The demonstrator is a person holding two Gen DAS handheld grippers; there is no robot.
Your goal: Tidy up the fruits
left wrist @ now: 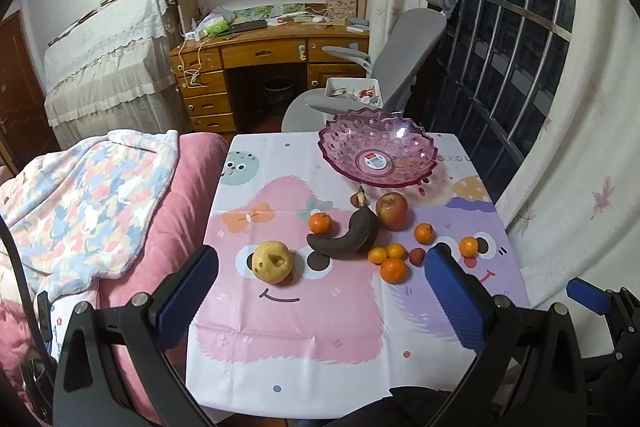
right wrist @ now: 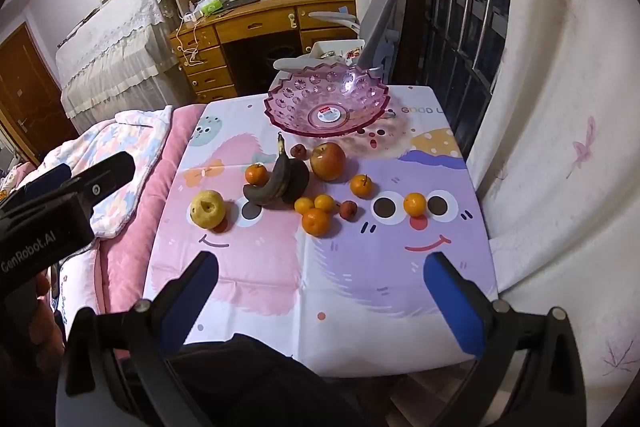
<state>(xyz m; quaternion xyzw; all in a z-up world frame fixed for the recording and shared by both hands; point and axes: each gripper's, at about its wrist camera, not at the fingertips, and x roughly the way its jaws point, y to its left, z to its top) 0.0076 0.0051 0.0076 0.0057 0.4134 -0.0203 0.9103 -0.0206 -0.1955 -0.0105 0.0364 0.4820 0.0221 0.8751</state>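
Observation:
An empty pink glass bowl (left wrist: 376, 155) (right wrist: 326, 107) stands at the table's far side. In front of it lie a red apple (left wrist: 392, 210) (right wrist: 328, 161), blackened bananas (left wrist: 348, 235) (right wrist: 280, 181), a yellow pear (left wrist: 273, 261) (right wrist: 207, 209), several small oranges (left wrist: 393, 270) (right wrist: 316, 221) and two small red fruits (left wrist: 416, 256) (right wrist: 348, 209). My left gripper (left wrist: 320, 287) is open and empty above the near table, before the pear and oranges. My right gripper (right wrist: 320, 291) is open and empty above the near edge.
The table carries a cartoon cloth (left wrist: 304, 327) (right wrist: 360, 267). A pink bed with a blanket (left wrist: 80, 207) adjoins on the left. A grey chair (left wrist: 400, 75) and a wooden desk (left wrist: 260, 51) stand behind. A curtain (right wrist: 560, 147) and barred window lie to the right.

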